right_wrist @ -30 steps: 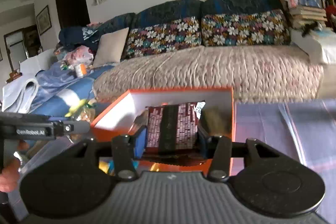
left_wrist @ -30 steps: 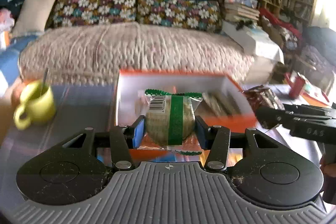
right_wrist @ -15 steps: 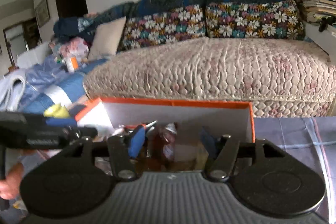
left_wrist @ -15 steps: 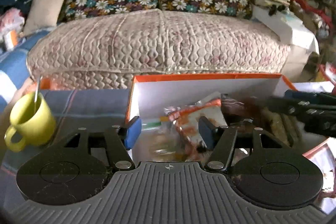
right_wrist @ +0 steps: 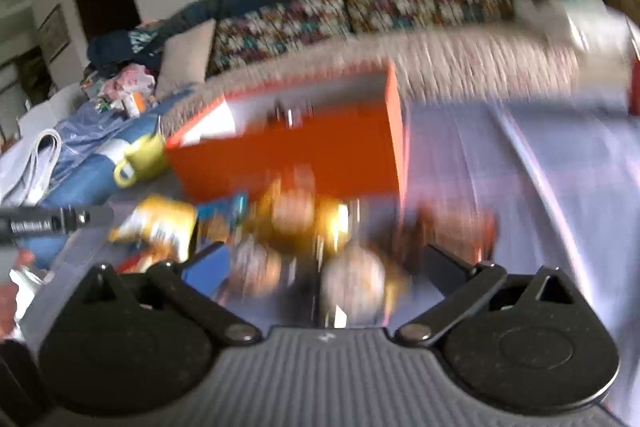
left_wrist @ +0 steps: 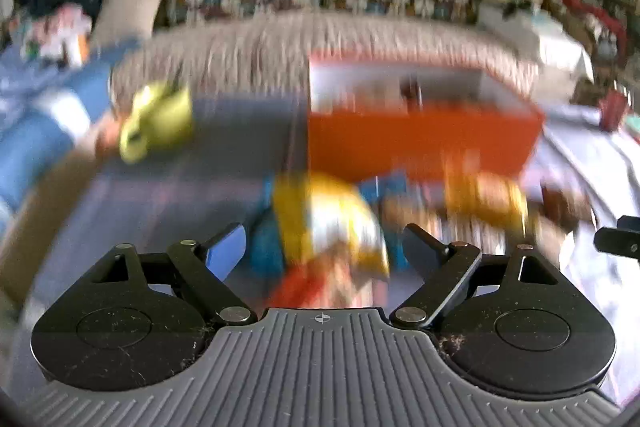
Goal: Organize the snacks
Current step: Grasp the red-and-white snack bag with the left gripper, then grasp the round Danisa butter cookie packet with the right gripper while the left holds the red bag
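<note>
Left wrist view blurred, left tongs [left_wrist: 324, 247] and right tongs [right_wrist: 326, 263] both opening, empty, snack packets [left_wrist: 332, 223] smeared.

left tongs [left_wrist: 323, 243] — opening, empty; right tongs [right_wrist: 324, 263] — opening, empty

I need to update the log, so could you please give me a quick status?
Left gripper and right gripper opening, nothing held. Loose snacks on table before orange box. Nothing in the way.

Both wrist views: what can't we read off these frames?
- Snack pile, left wrist: motion blur, no labels or count.
- Orange box contents, right wrist: near wall hides them, blurred.
- Right gripper, jaws opening: pads not on anything, snacks beyond smeared.
- Left gripper, jaws opening: nothing gripped.
</note>
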Demonstrator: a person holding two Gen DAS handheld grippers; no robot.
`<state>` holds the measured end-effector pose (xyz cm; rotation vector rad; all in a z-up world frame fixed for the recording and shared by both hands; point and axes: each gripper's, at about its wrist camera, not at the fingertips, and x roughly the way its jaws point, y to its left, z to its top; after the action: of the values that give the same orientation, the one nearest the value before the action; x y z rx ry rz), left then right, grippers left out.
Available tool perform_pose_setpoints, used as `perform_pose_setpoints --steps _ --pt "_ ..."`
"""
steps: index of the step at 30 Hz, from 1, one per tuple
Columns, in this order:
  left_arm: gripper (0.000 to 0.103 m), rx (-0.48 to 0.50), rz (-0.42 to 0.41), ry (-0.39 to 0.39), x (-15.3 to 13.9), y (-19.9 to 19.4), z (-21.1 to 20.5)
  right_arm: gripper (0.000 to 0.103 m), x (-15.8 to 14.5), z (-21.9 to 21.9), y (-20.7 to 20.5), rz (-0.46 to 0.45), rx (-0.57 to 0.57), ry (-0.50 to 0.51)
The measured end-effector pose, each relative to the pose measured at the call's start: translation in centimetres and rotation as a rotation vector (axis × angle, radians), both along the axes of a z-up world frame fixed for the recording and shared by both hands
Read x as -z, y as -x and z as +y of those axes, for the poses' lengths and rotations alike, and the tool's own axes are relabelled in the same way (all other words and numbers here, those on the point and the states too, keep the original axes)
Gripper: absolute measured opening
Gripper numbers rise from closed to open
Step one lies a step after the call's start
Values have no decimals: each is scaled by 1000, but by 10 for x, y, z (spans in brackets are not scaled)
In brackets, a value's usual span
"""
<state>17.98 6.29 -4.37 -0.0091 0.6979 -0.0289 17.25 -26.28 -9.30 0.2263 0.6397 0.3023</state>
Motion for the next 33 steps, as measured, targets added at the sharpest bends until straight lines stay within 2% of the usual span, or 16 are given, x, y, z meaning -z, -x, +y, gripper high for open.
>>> perform_pose_setpoints --steps 3,6,8,11,14,15,16,17,18,19,23,28,33 --pt "57 7 78 -32 27 27 -3 101 14 -6 32 56 36 -38" --pt "57 63 86 -95 39 37 -5 101 15 -9 52 70 50 -38" --pt "57 115 71 -143 40 29 -5 101 9 -12 60 53 60 -21" --pt "58 210 58 -174 40 5 0 101 -3 -15 68 23 75 -7" --pt "57 315 113 -174 50 -21 5 101 -9 -17 71 12 80 8" --pt "51 328 133 -183 54 -26 6 101 -10 -17 72 15 80 16" --pt "35 327 150 -198 60 -31 6 101 -9 -18 72 18 81 21" --pt "32 320 158 -205 64 -32 7 101 -8 -18 73 20 80 26" --pt "24 305 143 -183 63 -29 9 101 -7 -17 73 23 80 32" --pt "20 282 140 -161 61 -24 10 101 -6 -17 71 27 80 39" --pt "19 205 145 -45 58 12 4 101 1 -7 42 45 49 53" --pt "20 130 117 -59 59 37 -20 101 9 26 -14 16 -54 162" --pt "24 125 155 0 61 27 -17 101 29 44 -61 -2 -100 291"
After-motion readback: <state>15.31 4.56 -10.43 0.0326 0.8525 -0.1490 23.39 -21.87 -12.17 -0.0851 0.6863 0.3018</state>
